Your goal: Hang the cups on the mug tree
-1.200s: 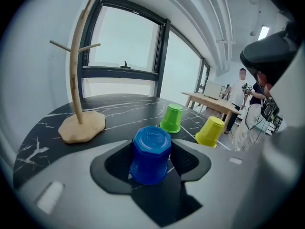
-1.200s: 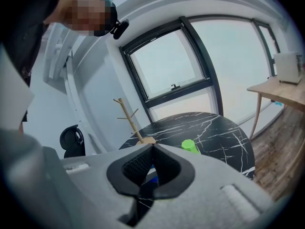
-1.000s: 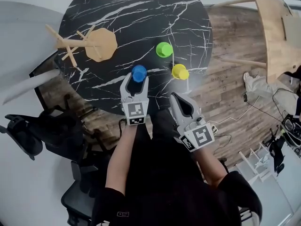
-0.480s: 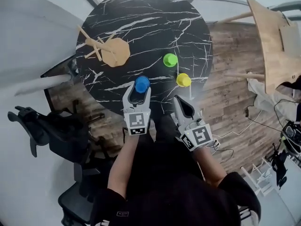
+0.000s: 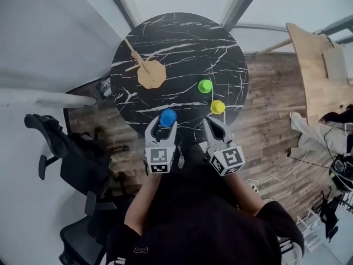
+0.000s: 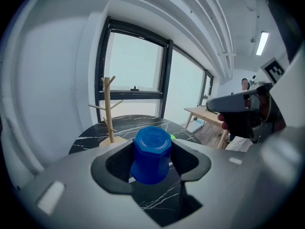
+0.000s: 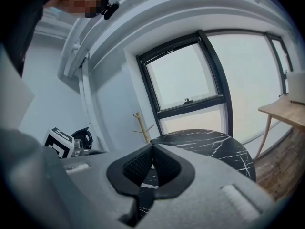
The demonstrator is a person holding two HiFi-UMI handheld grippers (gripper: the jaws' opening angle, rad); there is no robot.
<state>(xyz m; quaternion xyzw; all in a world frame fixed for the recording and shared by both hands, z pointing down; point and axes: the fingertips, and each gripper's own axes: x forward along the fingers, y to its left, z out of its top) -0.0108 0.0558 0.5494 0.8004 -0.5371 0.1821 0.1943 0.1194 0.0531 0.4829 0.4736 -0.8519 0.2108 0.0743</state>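
My left gripper (image 5: 164,127) is shut on a blue cup (image 5: 167,117), held upside down above the near edge of the round black marble table (image 5: 182,37). In the left gripper view the blue cup (image 6: 151,154) sits between the pads. My right gripper (image 5: 216,127) hangs beside it, shut and empty; its jaws (image 7: 151,149) meet with nothing between them. A green cup (image 5: 205,85) and a yellow cup (image 5: 218,106) stand upside down on the table's right part. The wooden mug tree (image 5: 148,70) stands bare at the table's left, and the left gripper view shows this mug tree (image 6: 108,109) beyond the cup.
A light wooden table (image 5: 320,70) stands at the right on the plank floor. A black office chair (image 5: 66,153) is at the left, near a white wall. Cables (image 5: 309,159) lie on the floor at the right. Windows lie beyond the table.
Both grippers have risen, the left one more, carrying the blue cup up with it. The table and mug tree now look smaller and farther below.
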